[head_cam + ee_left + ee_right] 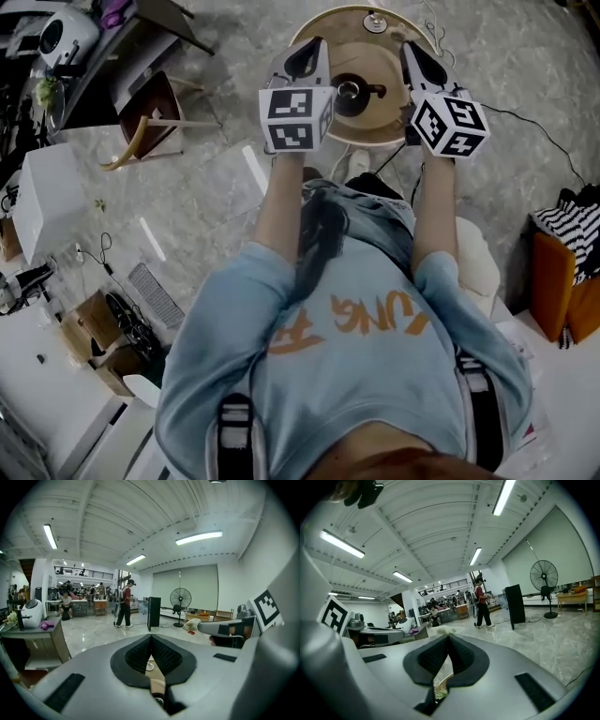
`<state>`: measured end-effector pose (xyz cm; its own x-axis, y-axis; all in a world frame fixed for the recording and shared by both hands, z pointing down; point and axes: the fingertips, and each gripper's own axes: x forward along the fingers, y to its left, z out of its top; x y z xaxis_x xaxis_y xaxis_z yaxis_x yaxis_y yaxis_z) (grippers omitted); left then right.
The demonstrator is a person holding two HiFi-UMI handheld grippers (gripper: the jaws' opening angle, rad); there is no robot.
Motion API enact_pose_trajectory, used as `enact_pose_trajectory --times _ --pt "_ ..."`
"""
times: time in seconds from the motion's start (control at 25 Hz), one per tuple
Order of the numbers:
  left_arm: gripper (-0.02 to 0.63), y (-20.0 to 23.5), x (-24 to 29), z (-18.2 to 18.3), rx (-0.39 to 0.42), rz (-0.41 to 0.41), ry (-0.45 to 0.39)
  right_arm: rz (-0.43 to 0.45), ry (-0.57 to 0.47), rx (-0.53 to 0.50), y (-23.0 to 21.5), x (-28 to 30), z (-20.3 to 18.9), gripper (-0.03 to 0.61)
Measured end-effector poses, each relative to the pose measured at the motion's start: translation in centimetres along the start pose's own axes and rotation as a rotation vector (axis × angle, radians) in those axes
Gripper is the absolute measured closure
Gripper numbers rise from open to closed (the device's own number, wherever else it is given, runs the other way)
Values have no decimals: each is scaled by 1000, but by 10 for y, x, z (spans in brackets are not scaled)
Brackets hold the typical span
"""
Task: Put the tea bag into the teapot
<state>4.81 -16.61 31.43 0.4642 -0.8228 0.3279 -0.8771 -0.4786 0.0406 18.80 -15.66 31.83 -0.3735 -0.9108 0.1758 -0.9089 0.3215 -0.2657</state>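
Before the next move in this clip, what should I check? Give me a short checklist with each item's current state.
1. Tea bag pinched at the right gripper's jaw tips: ok.
2. Left gripper shut with nothing in it: ok.
3. Teapot on the round table, between the two grippers: ok.
4. Teapot lid off: cannot tell.
5. Right gripper pointed down at the teapot: not ok; it faces out level across the room.
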Motion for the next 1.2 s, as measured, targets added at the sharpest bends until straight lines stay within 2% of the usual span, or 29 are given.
enact_pose_trajectory --times 0.4,0.52,0.64,0.84,1.2 --pt "589 12 34 23 -33 17 -37 14 19 -59 -24 19 20 566" --pt "589 19 45 16 -52 23 -23 31 47 -73 -26 33 14 566" --pt "589 33 52 -5 -79 38 14 47 96 -73 -24 51 -5 566" --pt "589 54 50 -57 -176 86 102 84 215 -88 -13 66 -47 566" --pt "589 59 57 -150 -251 80 256 117 393 -94 2 82 -137 566"
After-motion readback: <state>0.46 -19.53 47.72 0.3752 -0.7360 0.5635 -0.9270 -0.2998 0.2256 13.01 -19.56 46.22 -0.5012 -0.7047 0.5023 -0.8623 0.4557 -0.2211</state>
